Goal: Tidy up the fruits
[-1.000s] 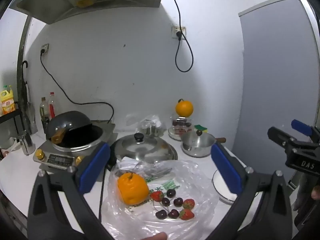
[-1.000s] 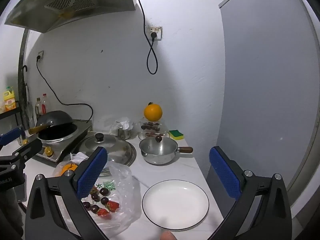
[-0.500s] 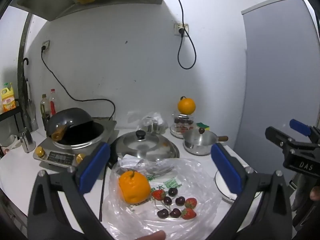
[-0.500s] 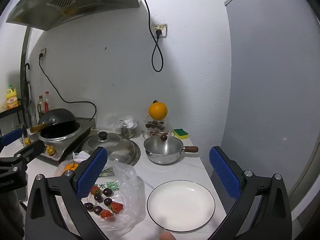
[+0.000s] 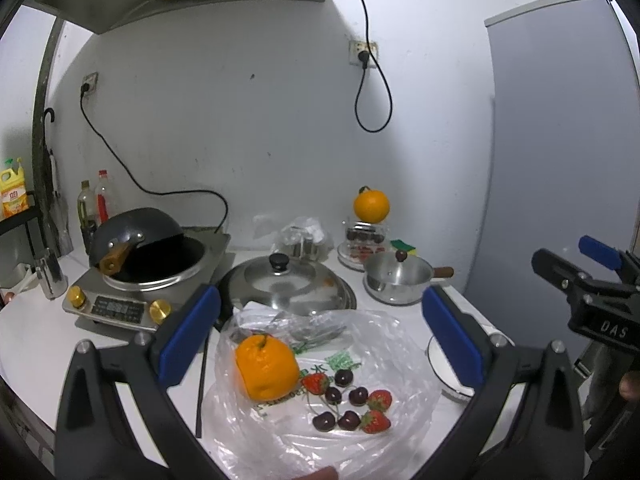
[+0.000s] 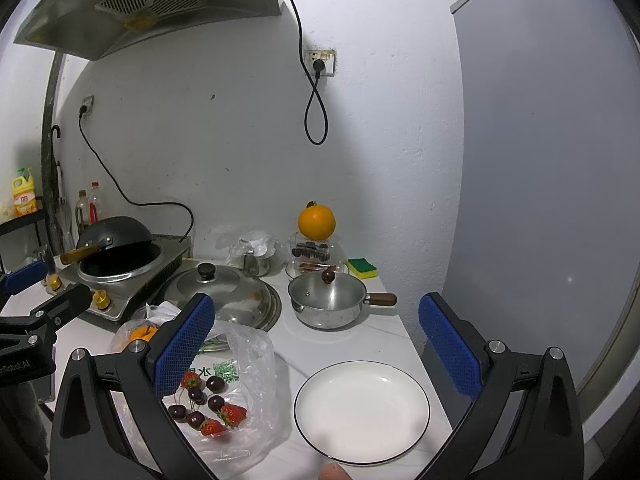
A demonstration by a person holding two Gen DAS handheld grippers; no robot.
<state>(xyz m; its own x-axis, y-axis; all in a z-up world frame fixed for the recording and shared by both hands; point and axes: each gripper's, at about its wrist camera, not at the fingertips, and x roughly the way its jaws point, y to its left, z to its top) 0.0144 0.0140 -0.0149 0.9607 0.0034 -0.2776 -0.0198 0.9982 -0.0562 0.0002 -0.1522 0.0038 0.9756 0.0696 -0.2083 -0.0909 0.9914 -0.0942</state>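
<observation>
While level, both grippers [image 5: 316, 332] [image 6: 316, 340] wide apart.

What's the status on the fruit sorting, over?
Left gripper open over the plastic bag, right gripper open above the empty plate. Orange, strawberries, cherries unsorted on bag. Nothing blocking.

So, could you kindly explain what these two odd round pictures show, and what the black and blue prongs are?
There is no robot: a person holds a two-finger gripper in each hand, each with a fisheye camera looking along its blue-padded fingers. The left gripper hangs open above a clear plastic bag holding a large orange, red strawberries and dark cherries. The right gripper hangs open above an empty white plate on the white counter. Neither holds anything. Behind stand a small steel saucepan and a black wok.
</observation>
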